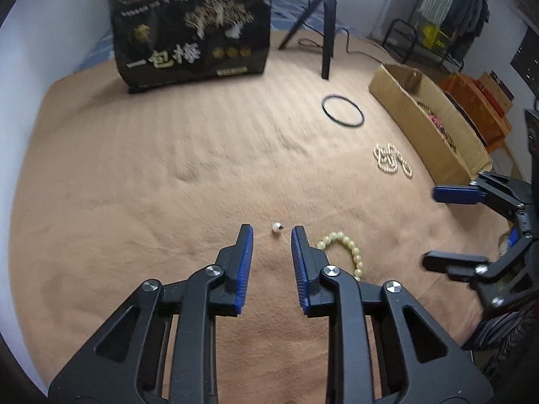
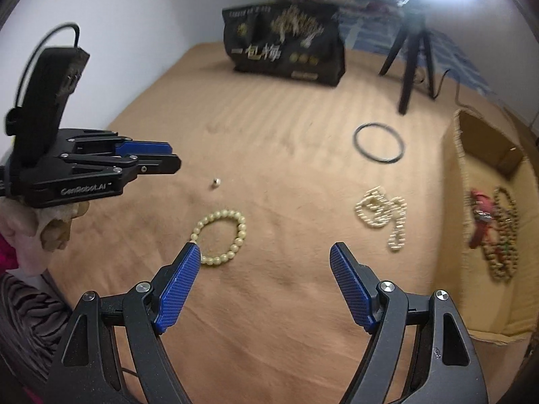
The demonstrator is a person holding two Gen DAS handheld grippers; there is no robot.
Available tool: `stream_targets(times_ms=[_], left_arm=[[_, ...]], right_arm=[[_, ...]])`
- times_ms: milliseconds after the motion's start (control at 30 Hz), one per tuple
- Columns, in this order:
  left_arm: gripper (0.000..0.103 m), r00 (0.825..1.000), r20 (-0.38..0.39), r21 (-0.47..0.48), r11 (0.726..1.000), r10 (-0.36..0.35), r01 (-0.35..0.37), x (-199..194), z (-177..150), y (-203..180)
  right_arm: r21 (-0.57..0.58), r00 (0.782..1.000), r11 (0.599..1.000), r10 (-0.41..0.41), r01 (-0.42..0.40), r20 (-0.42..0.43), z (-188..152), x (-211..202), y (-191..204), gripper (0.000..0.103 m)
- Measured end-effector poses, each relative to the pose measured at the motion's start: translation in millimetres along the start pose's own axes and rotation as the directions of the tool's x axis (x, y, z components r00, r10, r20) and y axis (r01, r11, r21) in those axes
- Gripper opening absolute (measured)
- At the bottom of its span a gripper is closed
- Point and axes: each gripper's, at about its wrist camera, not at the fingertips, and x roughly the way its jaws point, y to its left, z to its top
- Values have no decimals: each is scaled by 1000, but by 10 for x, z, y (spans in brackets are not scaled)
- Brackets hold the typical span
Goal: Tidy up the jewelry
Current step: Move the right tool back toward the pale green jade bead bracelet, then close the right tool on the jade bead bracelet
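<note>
A small silver ring [image 1: 277, 228] lies on the tan blanket just ahead of my open left gripper [image 1: 271, 235]; it also shows in the right wrist view [image 2: 216, 182]. A pale yellow bead bracelet [image 1: 347, 247] [image 2: 220, 235] lies right of the left fingers. A white pearl necklace [image 1: 392, 160] [image 2: 382, 213] and a black ring bangle [image 1: 343, 111] [image 2: 379, 142] lie farther off. My right gripper [image 2: 264, 252] is open and empty above the blanket; it shows at the right edge of the left wrist view [image 1: 434, 229]. The left gripper [image 2: 168, 158] hovers at the left.
A cardboard box [image 2: 461, 181] [image 1: 397, 84] at the right holds a red item and a dark bead necklace [image 2: 502, 235]. A black printed bag [image 1: 192, 40] and a small tripod [image 1: 323, 23] stand at the back of the blanket.
</note>
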Motion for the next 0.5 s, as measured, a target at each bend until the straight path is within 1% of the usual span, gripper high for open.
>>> stream_targets(times_ms=[100, 167, 233, 367, 433, 500], left_arm=[[23, 1000, -16, 25, 1000, -10, 10, 95, -22, -36], [21, 1000, -26, 33, 999, -17, 18, 152, -30, -44], [19, 999, -36, 43, 999, -20, 21, 211, -35, -57], [18, 999, -50, 51, 999, -16, 19, 317, -35, -57], [18, 998, -56, 56, 998, -22, 25, 367, -30, -57], [18, 998, -60, 59, 998, -17, 21, 406, -27, -61]], right_arm=[[4, 999, 1000, 18, -17, -32, 5, 191, 46, 79], [-4, 999, 1000, 23, -23, -46, 13, 283, 81, 78], [-7, 998, 1000, 30, -31, -56, 25, 353, 99, 72], [1, 997, 999, 42, -42, -69, 59, 468, 107, 67], [1, 996, 999, 46, -46, -76, 74, 510, 119, 58], [2, 995, 999, 52, -52, -86, 80, 555, 131, 55]])
